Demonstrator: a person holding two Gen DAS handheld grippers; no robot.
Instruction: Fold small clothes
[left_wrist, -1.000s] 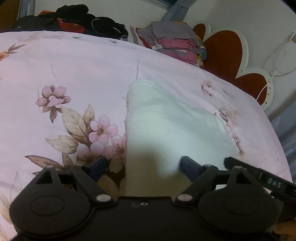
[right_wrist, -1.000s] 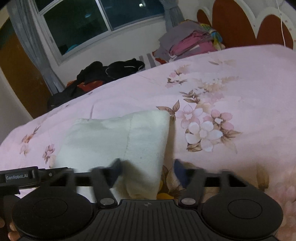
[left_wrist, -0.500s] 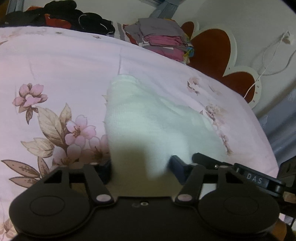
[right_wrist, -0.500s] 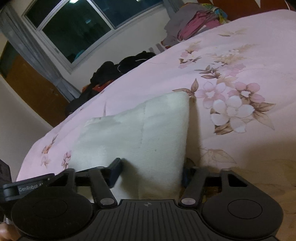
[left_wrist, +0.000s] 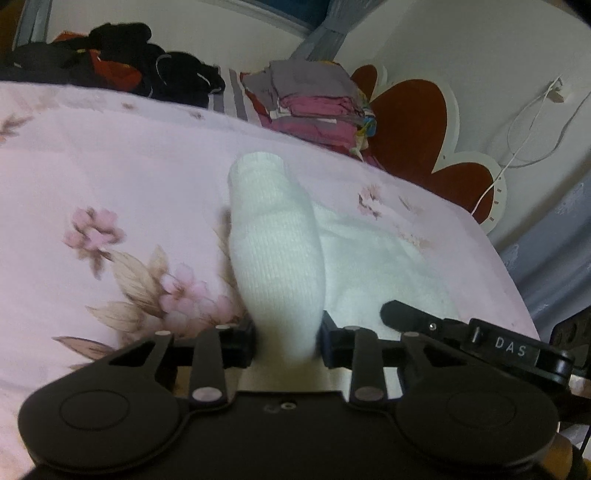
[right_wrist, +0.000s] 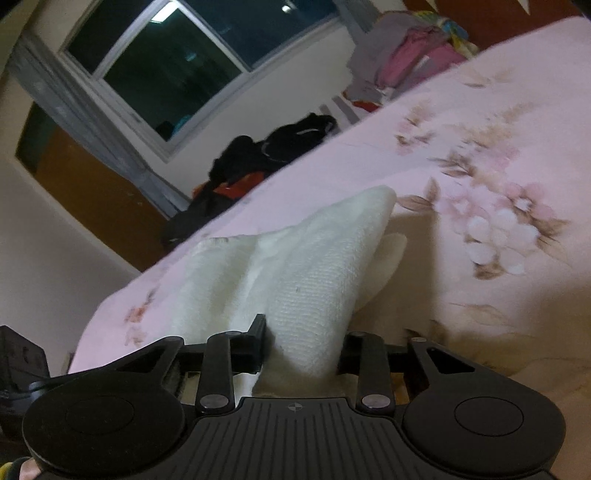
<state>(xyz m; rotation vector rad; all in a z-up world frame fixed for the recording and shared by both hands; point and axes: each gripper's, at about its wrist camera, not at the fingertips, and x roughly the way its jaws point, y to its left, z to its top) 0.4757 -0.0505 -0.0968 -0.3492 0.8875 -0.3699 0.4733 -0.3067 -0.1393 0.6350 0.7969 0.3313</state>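
Note:
A small white knitted garment (left_wrist: 277, 243) lies on the pink flowered bedspread (left_wrist: 110, 166). My left gripper (left_wrist: 288, 341) is closing on the garment's near left corner, and the cloth bunches into a raised ridge between the pads. In the right wrist view the same white garment (right_wrist: 310, 266) rises as a peaked fold, with my right gripper (right_wrist: 301, 350) closing on its near right corner. Both pinched corners are lifted off the bed while the far part stays down. The other gripper's black arm (left_wrist: 461, 328) shows at the right of the left wrist view.
A stack of folded pink and grey clothes (left_wrist: 314, 99) sits at the far edge by the red scalloped headboard (left_wrist: 413, 118). A dark heap of clothes (left_wrist: 122, 62) lies at the far left. A white cable (left_wrist: 532, 129) hangs on the wall. A window (right_wrist: 192, 62) is behind.
Both grippers' jaws have narrowed onto the garment's near corners. The flat cloth has been gathered into ridges and raised off the bedspread. The right wrist view has tilted.

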